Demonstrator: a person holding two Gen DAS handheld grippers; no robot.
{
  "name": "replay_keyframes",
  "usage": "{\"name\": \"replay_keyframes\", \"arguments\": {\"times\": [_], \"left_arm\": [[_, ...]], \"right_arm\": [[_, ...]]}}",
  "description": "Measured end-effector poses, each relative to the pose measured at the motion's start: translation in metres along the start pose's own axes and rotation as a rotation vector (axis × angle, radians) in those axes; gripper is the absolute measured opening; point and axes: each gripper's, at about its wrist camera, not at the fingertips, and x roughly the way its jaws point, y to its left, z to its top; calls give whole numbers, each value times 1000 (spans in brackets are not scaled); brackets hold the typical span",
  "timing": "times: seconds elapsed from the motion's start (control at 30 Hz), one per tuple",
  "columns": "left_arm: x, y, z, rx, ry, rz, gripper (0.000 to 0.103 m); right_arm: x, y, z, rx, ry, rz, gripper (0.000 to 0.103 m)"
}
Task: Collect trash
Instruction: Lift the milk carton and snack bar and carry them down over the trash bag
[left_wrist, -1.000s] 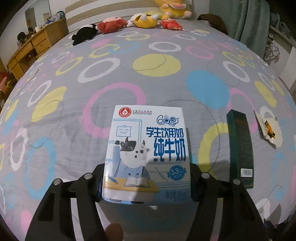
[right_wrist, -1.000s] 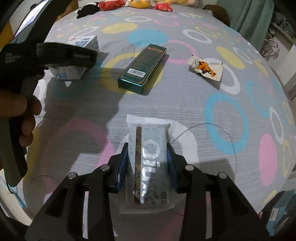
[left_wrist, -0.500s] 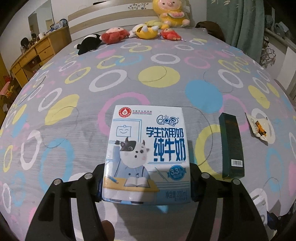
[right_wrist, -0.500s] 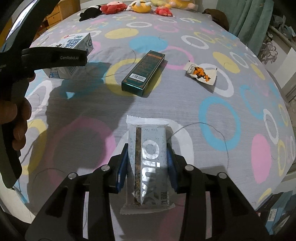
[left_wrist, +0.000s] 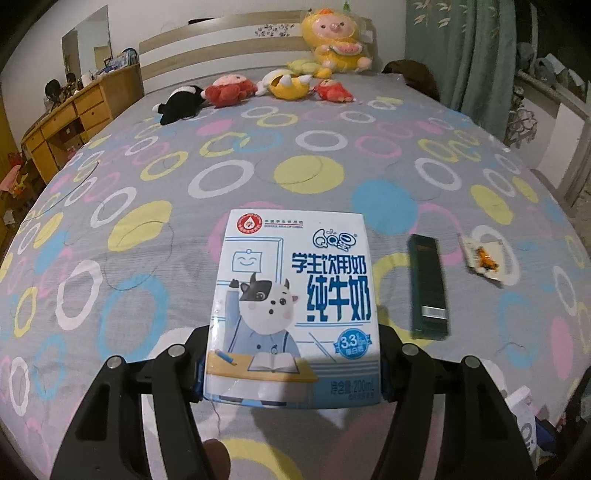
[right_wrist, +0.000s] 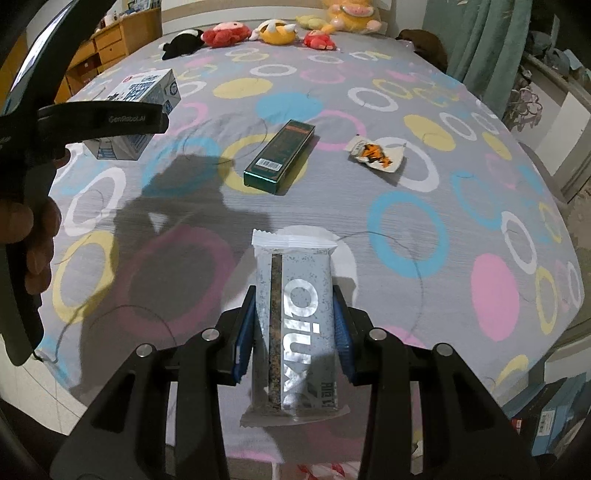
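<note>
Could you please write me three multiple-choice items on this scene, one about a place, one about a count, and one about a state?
1. The dark green box lies:
A. on the bed
B. on the dresser
C. in a bin

2. Loose trash pieces left on the bed:
A. none
B. two
C. five

3. The left hand-held gripper is:
A. open
B. shut on the milk carton
C. shut on a toy

Answers:
1 A, the box rests flat on the cover.
2 B, only the box and the orange-printed wrapper.
3 B, it clamps the milk carton; the right hand-held gripper clamps the snack bar.
</note>
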Motion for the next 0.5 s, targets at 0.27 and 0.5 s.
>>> {"name": "replay_keyframes", "arguments": {"times": [0.27,0.5], "left_arm": [[-44,-17,-15,1,-53,-46,63],[-64,-33,-31,18,-75,-60,63]], "right_arm": [[-31,-13,-14,21,-33,-10,37],[-58,-28,-30,43,-60,-27,37]]}}
